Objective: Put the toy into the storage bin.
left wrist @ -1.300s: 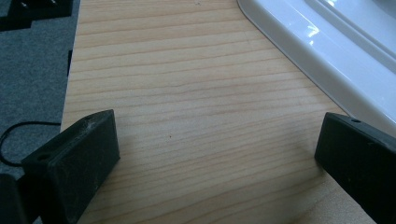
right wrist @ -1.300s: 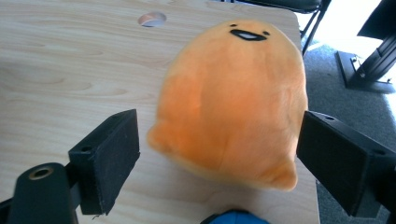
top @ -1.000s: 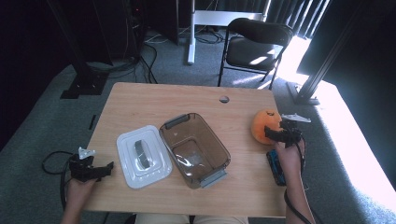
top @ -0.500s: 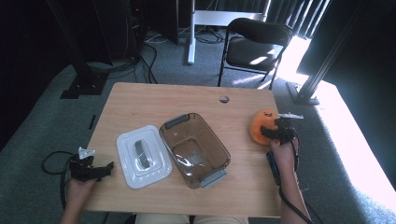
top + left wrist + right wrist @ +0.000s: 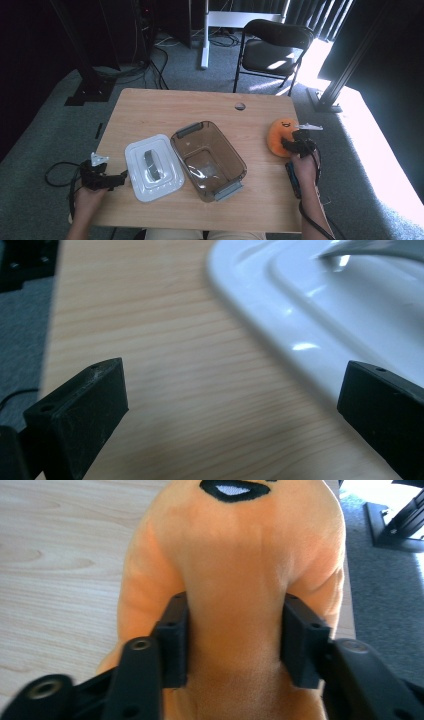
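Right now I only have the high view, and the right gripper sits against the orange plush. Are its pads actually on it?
Observer: Yes. In the right gripper view the right gripper has just been closing, and both pads dent the plush between them.
Operator: Which part of the plush is pinched?
Observer: The middle ridge below its black stitched mouth; the sides bulge out past the pads.
Operator: And the left gripper, is it holding anything?
Observer: No. In the left gripper view the left gripper is wide open over bare table, with the white lid by one jaw.
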